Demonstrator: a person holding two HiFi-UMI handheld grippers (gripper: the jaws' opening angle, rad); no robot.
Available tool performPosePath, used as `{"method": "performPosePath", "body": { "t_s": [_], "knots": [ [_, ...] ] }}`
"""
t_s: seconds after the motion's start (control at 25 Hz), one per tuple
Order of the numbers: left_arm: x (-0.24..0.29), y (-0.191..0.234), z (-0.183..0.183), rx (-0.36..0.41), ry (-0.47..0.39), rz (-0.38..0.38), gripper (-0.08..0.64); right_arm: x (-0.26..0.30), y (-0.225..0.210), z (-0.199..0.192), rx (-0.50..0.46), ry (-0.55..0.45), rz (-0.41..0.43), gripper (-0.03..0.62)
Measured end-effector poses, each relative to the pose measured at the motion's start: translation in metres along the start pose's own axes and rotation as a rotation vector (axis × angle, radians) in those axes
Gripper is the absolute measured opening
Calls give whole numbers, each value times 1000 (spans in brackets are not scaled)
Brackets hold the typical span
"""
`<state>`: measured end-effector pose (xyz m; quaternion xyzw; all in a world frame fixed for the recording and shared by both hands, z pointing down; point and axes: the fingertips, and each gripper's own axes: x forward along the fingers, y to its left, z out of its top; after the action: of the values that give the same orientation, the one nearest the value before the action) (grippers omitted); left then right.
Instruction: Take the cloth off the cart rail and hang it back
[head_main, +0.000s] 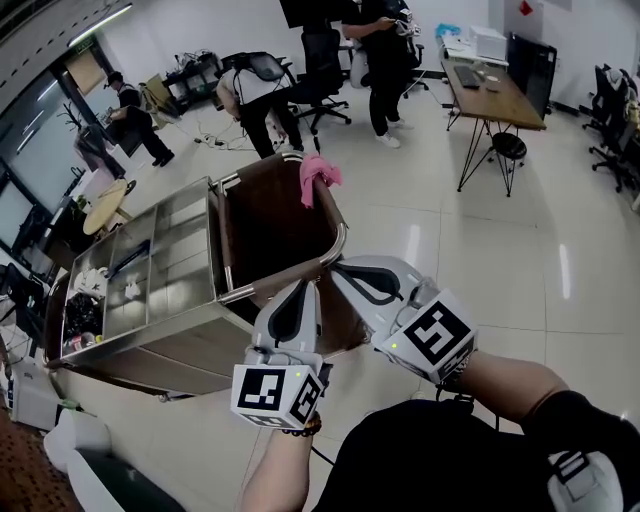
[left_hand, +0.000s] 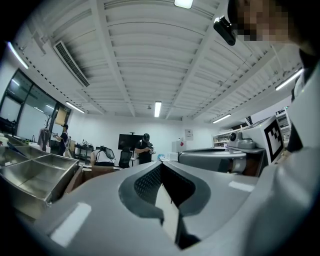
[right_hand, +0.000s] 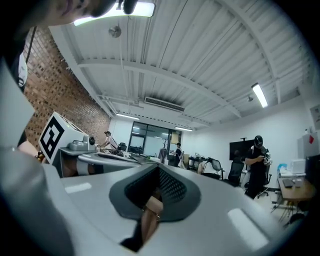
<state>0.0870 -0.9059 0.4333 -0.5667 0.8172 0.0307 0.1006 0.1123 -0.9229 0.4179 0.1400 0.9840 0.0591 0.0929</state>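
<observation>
At the far left, a cart (head_main: 150, 350) stands on the shiny floor (head_main: 450, 260). Its left part holds steel trays (head_main: 150, 260) with small things in them that are too tiny to name. The right part of the cart is a deep brown bin (head_main: 270, 225) with a metal rail (head_main: 343, 238) round its top. The pink cloth (head_main: 320, 178) hangs over the far side of that rail, at the far corner of the bin, and droops down inside and out. It is well apart from both grippers. The left gripper (head_main: 309, 286) sits in front of the near side of the rail and points at the bin. Its own view shows its jaws pressed together at the tips, with nothing between them. The trays (left_hand: 35, 172) show at the left of that view. Just beside it on the right is the right gripper (head_main: 340, 268), also close to the near rail. I cannot tell if either one touches the rail. The right gripper's jaws are closed tight too, and they hold nothing. Each gripper has a white cube with black squares near the hand. Behind the cart, a few people (head_main: 385, 60) stand or bend over by office chairs. Far to the right, a wooden desk (head_main: 500, 100) stands with a box and a keyboard on it.
</observation>
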Motion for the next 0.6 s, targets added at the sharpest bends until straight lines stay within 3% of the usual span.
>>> {"method": "performPosePath", "body": {
  "t_s": [0.08,0.16,0.32,0.52,0.6],
  "knots": [
    [4,-3,-1,1,-7,13,2,-2,-3,-2,8,2,11,0],
    [8,-7,-2,5,-7,23,2,-4,-9,-4,-43,-21,32,0],
    [15,-11,-6,11,1,45,2,-9,-12,-10,93,41,26,0],
    [23,-19,-16,23,18,56,2,-12,-26,-17,-42,-31,69,0],
    [26,-22,-20,26,27,59,2,-15,-30,-19,-46,-38,73,0]
  ]
}}
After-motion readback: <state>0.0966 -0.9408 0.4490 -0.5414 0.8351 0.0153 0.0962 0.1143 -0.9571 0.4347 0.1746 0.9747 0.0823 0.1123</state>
